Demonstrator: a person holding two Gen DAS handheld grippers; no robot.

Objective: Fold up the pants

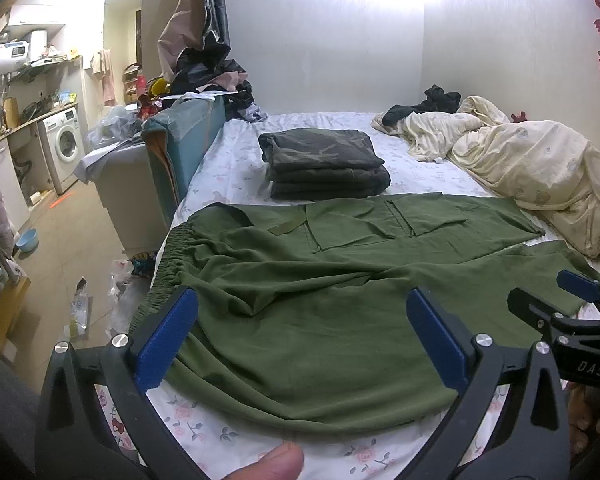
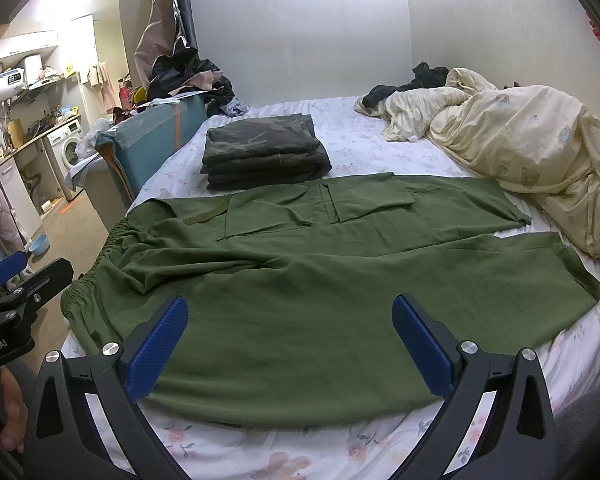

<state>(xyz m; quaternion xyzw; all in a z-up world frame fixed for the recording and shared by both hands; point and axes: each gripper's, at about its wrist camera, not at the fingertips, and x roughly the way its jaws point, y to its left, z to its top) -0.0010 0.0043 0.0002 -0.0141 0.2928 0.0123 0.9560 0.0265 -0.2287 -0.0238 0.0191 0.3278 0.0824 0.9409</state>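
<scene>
Green pants [image 2: 320,280] flat on bed; left gripper [image 1: 300,340], right gripper [image 2: 288,344] spread wide; "DAS" lettering [image 1: 590,369].

Bed [image 2: 380,132]: green pants [image 2: 300,280], folded stack [image 2: 260,156], duvet [image 2: 520,140].

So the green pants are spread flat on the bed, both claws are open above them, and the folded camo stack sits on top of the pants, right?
Not quite. The folded camo stack sits on the sheet behind the green pants, not on them; the right wrist view shows it. The rest holds: left claw and right claw are open.
</scene>
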